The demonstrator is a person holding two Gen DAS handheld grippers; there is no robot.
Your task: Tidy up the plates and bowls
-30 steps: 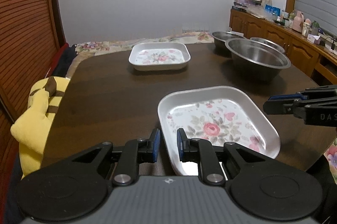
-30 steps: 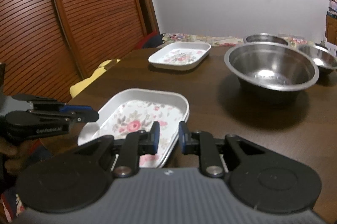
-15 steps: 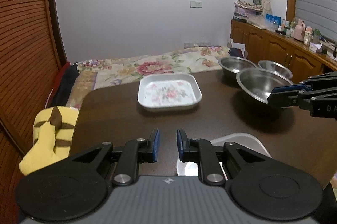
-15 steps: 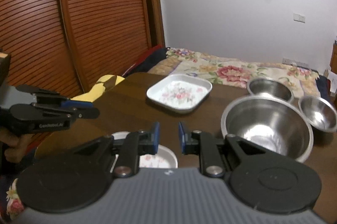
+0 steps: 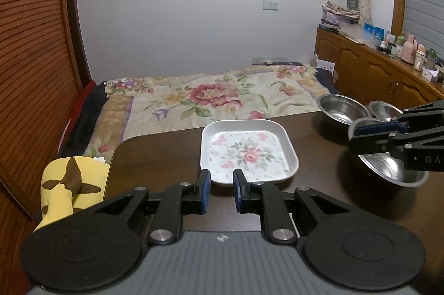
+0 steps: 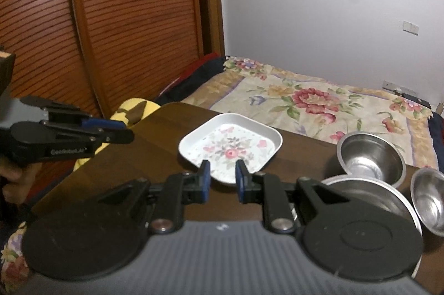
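A white square plate with a rose pattern [image 5: 248, 152] lies on the dark wooden table [image 5: 155, 156]; it also shows in the right wrist view [image 6: 230, 146]. Three steel bowls stand at the right: a large one [image 5: 391, 170], a medium one [image 5: 340, 109] and a small one [image 5: 384, 109]. In the right wrist view these are the large one [image 6: 366, 189], the medium one [image 6: 371, 159] and the small one [image 6: 430, 202]. My left gripper [image 5: 220, 193] and right gripper [image 6: 222, 181] are both open, empty and held above the table, short of the plate. The nearer second plate is out of view.
A bed with a floral cover [image 5: 216, 98] lies beyond the table. A yellow plush toy [image 5: 69, 184] sits by the table's left edge. A slatted wooden door [image 6: 111, 17] is at the left. A wooden sideboard with clutter [image 5: 388, 73] runs along the right wall.
Both grippers have risen and drawn back from the table. The near floral plate has dropped out of both views; the far plate and the bed have come into view. Both jaws stay open.
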